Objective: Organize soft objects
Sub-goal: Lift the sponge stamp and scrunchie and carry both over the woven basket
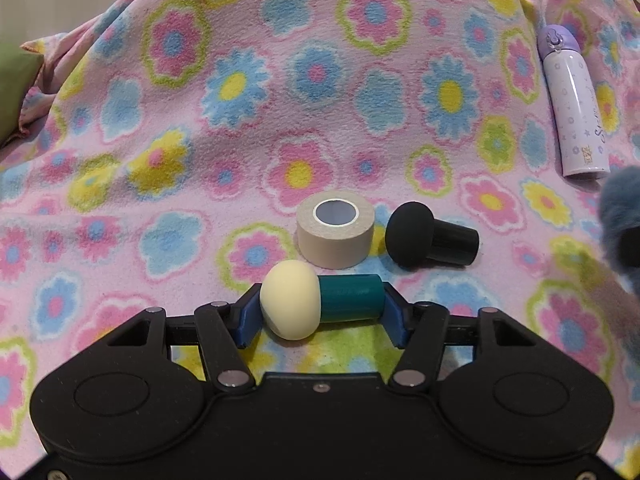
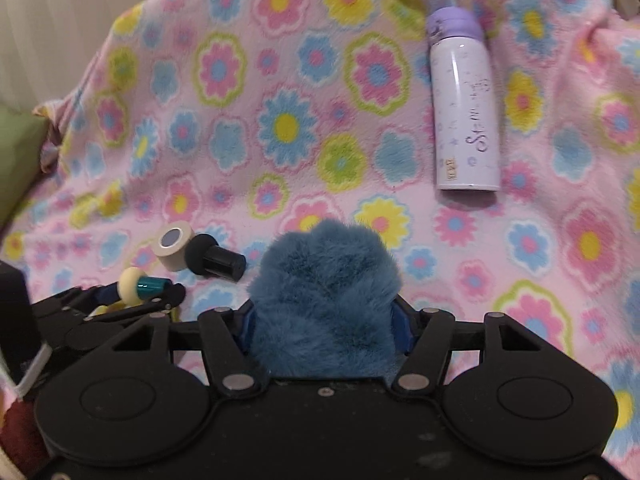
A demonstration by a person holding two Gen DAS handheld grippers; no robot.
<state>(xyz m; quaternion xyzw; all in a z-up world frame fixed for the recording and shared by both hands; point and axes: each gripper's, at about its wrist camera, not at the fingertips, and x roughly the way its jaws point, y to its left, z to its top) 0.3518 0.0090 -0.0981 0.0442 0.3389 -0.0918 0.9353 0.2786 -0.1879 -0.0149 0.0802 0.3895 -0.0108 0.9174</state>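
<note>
The left gripper (image 1: 322,312) clamps the puff (image 1: 316,305) just before the tape (image 1: 336,234), the right gripper (image 2: 326,320) squeezes the fluff (image 2: 324,292) (fur compresses), so either may slip.

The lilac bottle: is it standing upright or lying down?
Lying down. The lilac bottle rests lengthwise on the flowered blanket, its full side showing, purple cap pointing away from the grippers.
</note>
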